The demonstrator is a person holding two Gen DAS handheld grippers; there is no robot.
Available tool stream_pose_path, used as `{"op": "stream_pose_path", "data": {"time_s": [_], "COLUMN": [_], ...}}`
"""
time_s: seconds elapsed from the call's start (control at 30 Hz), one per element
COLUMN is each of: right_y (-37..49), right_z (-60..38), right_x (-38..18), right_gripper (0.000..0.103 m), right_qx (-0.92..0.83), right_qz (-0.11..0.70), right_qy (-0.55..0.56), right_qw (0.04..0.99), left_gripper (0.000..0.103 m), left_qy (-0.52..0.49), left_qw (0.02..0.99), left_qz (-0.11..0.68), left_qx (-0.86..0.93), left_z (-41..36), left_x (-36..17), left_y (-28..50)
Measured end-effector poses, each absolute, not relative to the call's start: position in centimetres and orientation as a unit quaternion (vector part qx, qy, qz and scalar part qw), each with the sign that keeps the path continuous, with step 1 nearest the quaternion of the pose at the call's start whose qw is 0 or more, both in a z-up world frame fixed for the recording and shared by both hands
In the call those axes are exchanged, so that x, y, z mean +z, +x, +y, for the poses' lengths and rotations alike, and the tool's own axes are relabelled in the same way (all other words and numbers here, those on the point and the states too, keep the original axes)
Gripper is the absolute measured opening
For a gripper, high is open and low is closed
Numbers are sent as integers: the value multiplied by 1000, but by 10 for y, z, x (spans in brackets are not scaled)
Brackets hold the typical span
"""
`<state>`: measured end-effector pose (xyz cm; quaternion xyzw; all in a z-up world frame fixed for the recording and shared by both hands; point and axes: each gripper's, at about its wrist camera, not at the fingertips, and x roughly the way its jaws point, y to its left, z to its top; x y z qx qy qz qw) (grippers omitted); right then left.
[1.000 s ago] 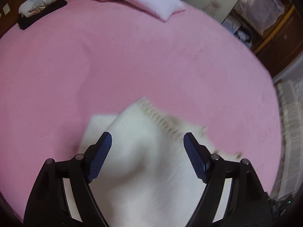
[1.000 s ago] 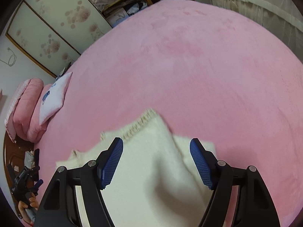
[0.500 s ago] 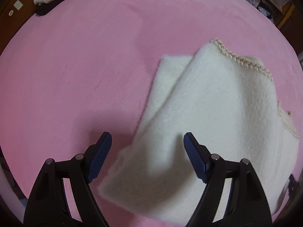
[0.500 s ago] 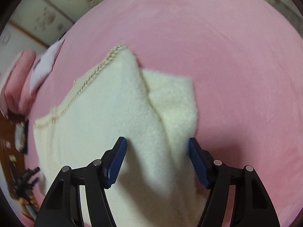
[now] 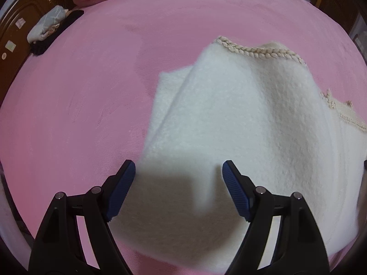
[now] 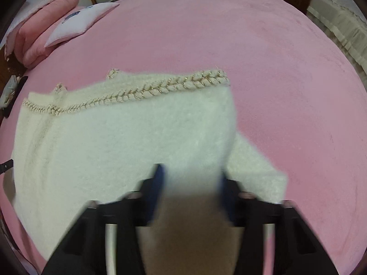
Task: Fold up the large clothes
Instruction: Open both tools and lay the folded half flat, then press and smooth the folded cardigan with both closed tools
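Cream fleece garment (image 5: 229, 119) with braided trim (image 6: 160, 89) folded on pink bedspread (image 5: 80, 91), left gripper (image 5: 179, 183) jaws wide apart over its near edge, gripping nothing, right gripper (image 6: 190, 190) blurred, jaw state unclear, pillow (image 6: 78, 23) print unreadable

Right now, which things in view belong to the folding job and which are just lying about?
Job: cream fuzzy garment with braided trim, pink bed, left gripper, right gripper.
Lying about: white pillow, pink bolster, grey bundle.
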<state>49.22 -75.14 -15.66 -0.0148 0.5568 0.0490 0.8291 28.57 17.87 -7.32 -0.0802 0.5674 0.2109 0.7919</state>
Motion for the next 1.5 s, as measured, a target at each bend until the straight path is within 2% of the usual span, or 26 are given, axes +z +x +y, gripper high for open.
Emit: {"op": "stream_pose_path", "data": {"time_s": [0.2, 0.33, 0.47, 0.57, 0.63, 0.73, 0.77, 0.8, 0.83, 0.87, 0.93, 0.97, 1.0, 1.1, 1.27, 1.37, 1.5], "right_y": [467, 460, 458, 451, 435, 400, 396, 384, 374, 361, 340, 332, 324, 310, 310, 311, 313], "right_z": [-755, -776, -774, -760, -756, -746, -739, -729, -715, -708, -684, -672, -660, -620, -597, -621, -683], "right_x": [-130, -130, -133, -112, -91, -62, -58, -57, -58, -59, -71, -80, -91, -121, -144, -147, -153], "right_gripper": [9, 9, 11, 15, 19, 37, 38, 38, 38, 38, 36, 30, 23, 12, 12, 0, 0], "right_qx": [2, -42, -52, -64, -80, -73, -51, -23, 3, 24, 76, 102, 129, 185, 160, 154, 103], "right_qz": [533, 567, 552, 527, 503, 479, 480, 485, 491, 495, 510, 522, 536, 568, 572, 577, 557], "right_qy": [-30, 59, 58, 64, 62, 85, 97, 109, 118, 124, 147, 166, 191, 224, 221, 202, 213], "right_qw": [845, 821, 830, 845, 858, 871, 870, 867, 863, 860, 844, 830, 812, 770, 773, 776, 796], "left_gripper": [76, 76, 76, 74, 66, 46, 34, 27, 26, 25, 15, 9, 9, 9, 9, 8, 2], "left_qy": [-64, -55, -63, -86, -97, -126, -137, -147, -160, -165, -170, -174, -180, -182, -164, -154, -118], "left_qw": [804, 804, 804, 816, 821, 821, 818, 813, 805, 798, 786, 778, 771, 763, 747, 754, 773], "left_qz": [561, 565, 567, 556, 553, 554, 557, 562, 572, 579, 593, 602, 609, 617, 644, 638, 623], "left_qx": [185, 177, 169, 130, 103, 58, 45, 33, 15, 2, -28, -41, -51, -64, -36, -36, 21], "left_z": [151, 143, 134, 132, 121, 103, 97, 89, 82, 76, 64, 58, 53, 38, 32, 34, 65], "left_x": [-64, -62, -52, -48, -40, -36, -36, -35, -39, -44, -52, -58, -62, -74, -105, -100, -95], "left_y": [283, 288, 286, 287, 275, 259, 253, 246, 240, 241, 235, 234, 232, 229, 238, 236, 224]}}
